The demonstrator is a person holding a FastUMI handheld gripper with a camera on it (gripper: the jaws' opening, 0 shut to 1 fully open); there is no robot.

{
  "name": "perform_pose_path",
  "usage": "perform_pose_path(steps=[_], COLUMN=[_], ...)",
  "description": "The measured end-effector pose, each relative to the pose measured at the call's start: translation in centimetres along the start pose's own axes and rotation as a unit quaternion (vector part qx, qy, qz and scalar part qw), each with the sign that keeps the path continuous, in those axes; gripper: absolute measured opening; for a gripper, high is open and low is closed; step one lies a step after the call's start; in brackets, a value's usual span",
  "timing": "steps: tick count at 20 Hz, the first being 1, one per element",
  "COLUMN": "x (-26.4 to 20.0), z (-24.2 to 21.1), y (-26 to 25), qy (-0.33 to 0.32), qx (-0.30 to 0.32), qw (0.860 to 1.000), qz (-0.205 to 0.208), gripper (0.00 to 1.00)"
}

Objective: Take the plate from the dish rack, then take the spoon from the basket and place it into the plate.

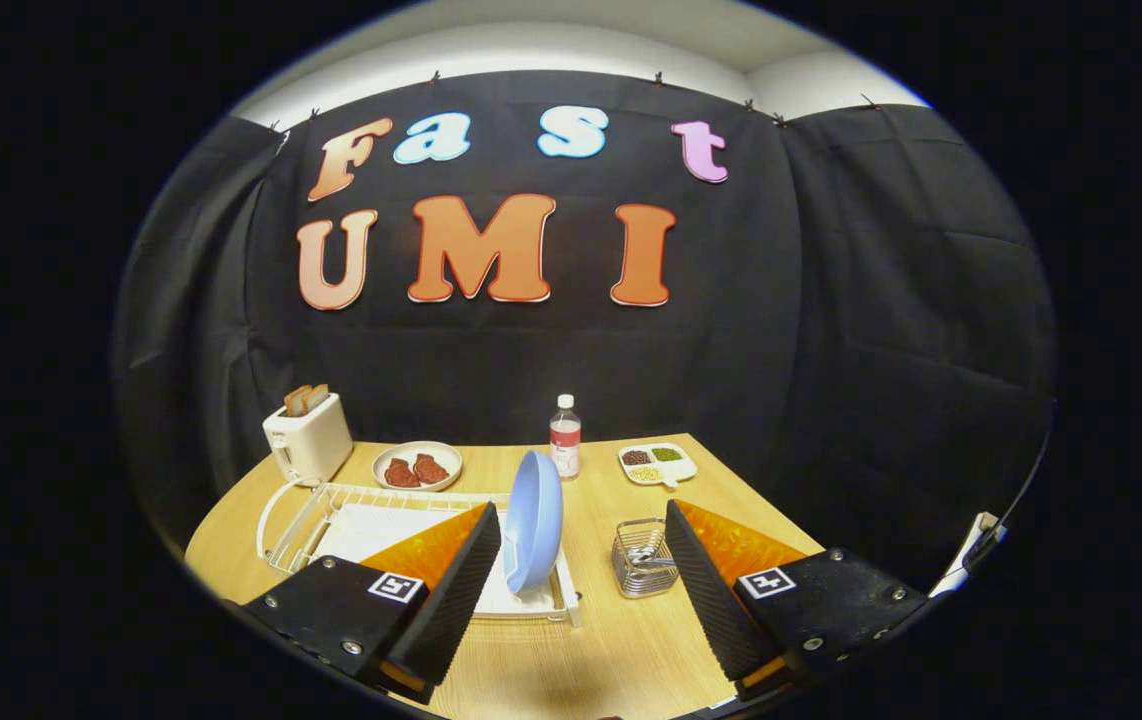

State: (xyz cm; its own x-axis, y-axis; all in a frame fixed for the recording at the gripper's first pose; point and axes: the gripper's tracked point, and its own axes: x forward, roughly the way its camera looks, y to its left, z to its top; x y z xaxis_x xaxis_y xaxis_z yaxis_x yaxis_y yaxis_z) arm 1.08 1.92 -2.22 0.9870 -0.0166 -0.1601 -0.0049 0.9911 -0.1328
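A light blue plate [535, 520] stands on edge in the right end of a white dish rack [331, 510] on the wooden table. To its right sits a small wire basket [642, 560] with a metal spoon [653, 556] lying inside. My gripper [581, 570] is open and held above the near table edge. Its left finger [456, 590] overlaps the rack just left of the plate, and its right finger [706, 590] is right beside the basket. Nothing is between the fingers.
At the back of the table stand a white toaster [308, 440] with bread, a bowl [417, 466] with reddish pieces, a small bottle [565, 437] and a divided white dish [658, 464] of grains. Bare wood [581, 640] lies in front of the rack and basket.
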Motion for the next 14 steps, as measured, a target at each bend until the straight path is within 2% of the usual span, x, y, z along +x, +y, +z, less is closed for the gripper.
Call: perform_pose_path(steps=[10,14], x=[10.6,13.8], z=[-4.5,-7.0], y=[3.4,3.8], qy=[0.106,0.144], qx=[-0.046,-0.053], qw=[0.993,0.988], qz=[0.033,0.028], gripper=[0.99,0.86])
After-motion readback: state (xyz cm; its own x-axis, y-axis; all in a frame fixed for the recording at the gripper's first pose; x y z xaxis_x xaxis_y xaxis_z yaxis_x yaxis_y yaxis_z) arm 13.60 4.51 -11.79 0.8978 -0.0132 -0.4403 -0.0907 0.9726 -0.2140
